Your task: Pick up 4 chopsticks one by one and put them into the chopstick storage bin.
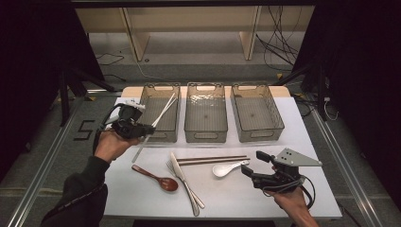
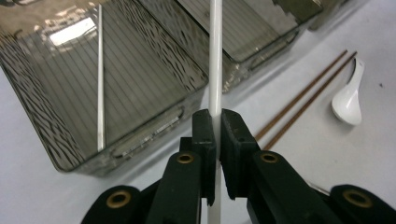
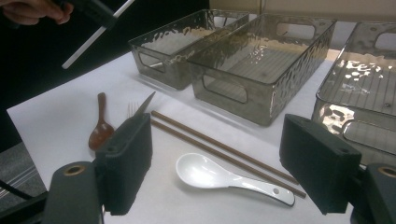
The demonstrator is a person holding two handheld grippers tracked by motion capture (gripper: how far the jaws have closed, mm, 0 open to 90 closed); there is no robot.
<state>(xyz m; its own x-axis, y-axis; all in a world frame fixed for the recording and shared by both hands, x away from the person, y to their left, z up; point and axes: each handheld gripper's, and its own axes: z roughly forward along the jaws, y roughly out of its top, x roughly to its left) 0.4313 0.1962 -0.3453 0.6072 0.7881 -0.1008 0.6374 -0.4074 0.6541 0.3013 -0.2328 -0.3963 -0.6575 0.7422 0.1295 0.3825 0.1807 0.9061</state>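
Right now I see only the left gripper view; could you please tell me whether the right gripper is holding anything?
Observer: No. The right gripper is open and empty, pointed at the white spoon.
Operator: Thank you. Is the third bin in use?
Observer: No, the third bin, at the far right, is empty.
Operator: Is there other cutlery on the table that I can't see?
Observer: Yes. A brown spoon, a fork and a knife lie near the front edge.
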